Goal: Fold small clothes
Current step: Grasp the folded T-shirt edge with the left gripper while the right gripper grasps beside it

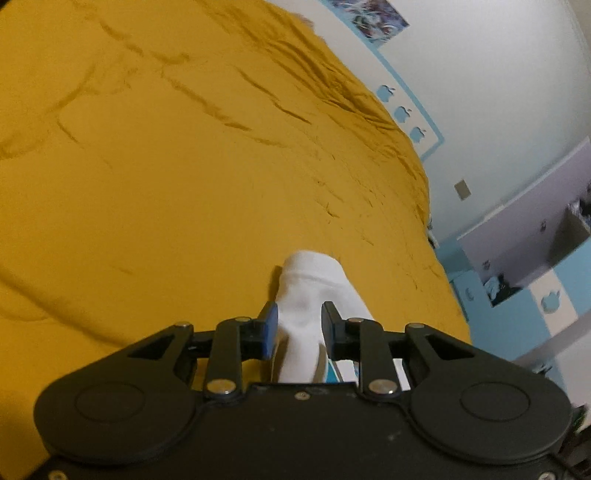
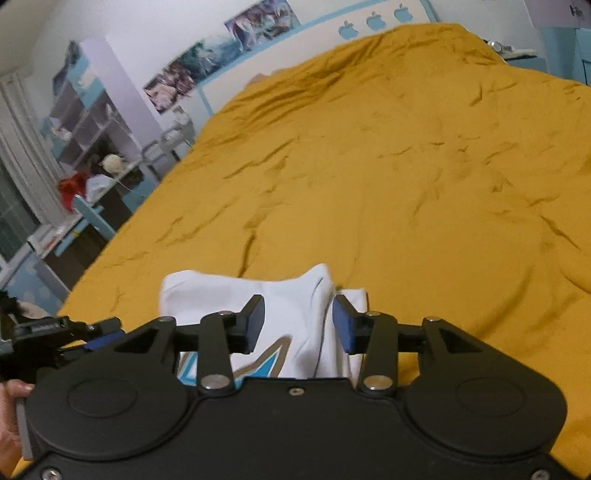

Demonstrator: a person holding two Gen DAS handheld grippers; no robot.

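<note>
A small white garment point(image 2: 291, 317) with a blue and tan print lies on the mustard-yellow bed cover point(image 2: 388, 166). In the left wrist view a bunched fold of it point(image 1: 308, 299) runs between the fingers of my left gripper point(image 1: 300, 317), which is closed around that fold. In the right wrist view my right gripper point(image 2: 297, 321) sits over the garment with its jaws apart; a raised ridge of cloth stands between the blue pads point(image 2: 341, 328). The left gripper's body point(image 2: 55, 332) shows at the left edge of that view.
The bed cover point(image 1: 184, 184) fills most of both views, wrinkled throughout. A white and blue headboard point(image 2: 373, 20) stands at the far end. Shelves and a cluttered desk point(image 2: 96, 173) line the left side. Blue and white cabinets point(image 1: 517, 280) stand past the bed's right edge.
</note>
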